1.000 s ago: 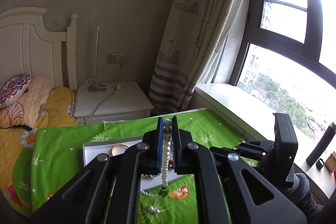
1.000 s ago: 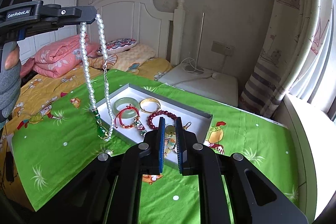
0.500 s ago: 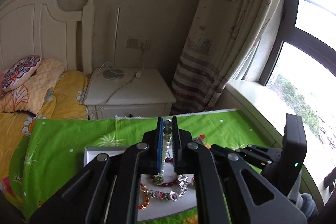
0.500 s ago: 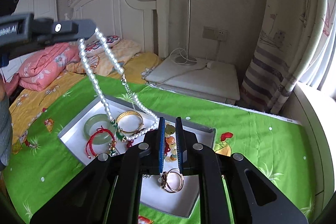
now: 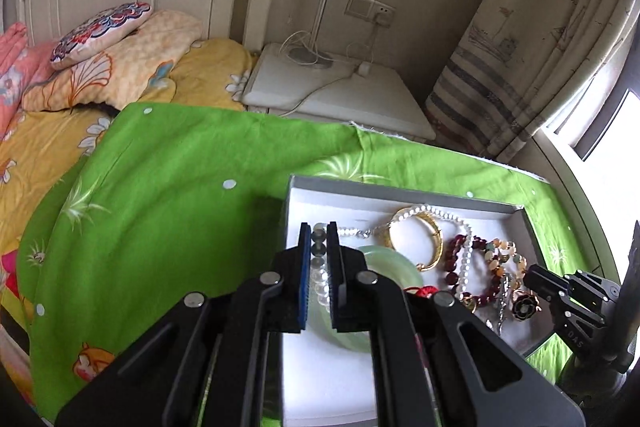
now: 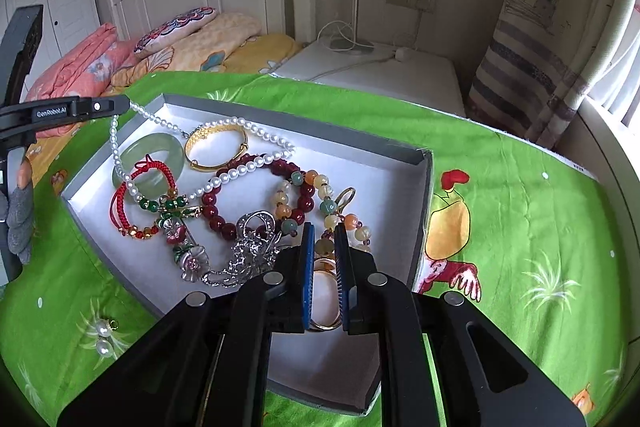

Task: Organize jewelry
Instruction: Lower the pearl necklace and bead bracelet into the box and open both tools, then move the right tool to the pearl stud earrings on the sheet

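A grey tray with a white lining lies on a green cloth. My left gripper is shut on one end of a pearl necklace. The strand drapes into the tray across a jade bangle, a gold bangle and a dark red bead bracelet. My right gripper hovers shut and empty over the tray's near right part. A gold ring with a pale stone lies in the tray beneath it.
Two loose pearl earrings lie on the green cloth left of the tray. A red cord bracelet and a silver chain also sit in the tray. A white nightstand, pillows and a curtain stand behind.
My left gripper has come down and over the tray's left edge, and the hanging pearl strand now lies draped inside. My right gripper has sunk closer over the tray.
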The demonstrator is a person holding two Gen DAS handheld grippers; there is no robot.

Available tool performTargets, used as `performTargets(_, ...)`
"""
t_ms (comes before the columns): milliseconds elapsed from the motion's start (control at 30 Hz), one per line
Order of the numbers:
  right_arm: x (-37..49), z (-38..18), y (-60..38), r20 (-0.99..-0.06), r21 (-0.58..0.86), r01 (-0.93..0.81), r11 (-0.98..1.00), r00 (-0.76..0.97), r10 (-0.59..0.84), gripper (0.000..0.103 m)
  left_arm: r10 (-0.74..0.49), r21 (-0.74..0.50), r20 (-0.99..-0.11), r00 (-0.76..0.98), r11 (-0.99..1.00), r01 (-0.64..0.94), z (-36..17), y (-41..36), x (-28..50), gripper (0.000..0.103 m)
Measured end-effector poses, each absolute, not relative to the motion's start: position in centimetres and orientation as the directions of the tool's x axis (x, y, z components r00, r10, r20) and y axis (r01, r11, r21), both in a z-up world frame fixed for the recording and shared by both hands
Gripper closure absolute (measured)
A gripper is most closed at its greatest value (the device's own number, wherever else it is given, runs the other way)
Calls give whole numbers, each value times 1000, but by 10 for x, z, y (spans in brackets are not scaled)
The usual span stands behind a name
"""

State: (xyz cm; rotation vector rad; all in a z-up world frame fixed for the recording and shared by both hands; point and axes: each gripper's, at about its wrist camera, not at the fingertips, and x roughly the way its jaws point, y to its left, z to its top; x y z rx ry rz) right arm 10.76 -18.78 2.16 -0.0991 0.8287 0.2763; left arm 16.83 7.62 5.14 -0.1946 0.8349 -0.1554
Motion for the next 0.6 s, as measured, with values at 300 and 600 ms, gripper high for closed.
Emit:
performTargets(300,89,36,-191,-707,21,-291,956,672,220,31,-201,-244,-697,688,969,37,50,90,153,28)
performTargets(600,38,61,-198,-627,46,-350,936,719,299,31,-212,-249,-611,763,966,69,73,82,100,7)
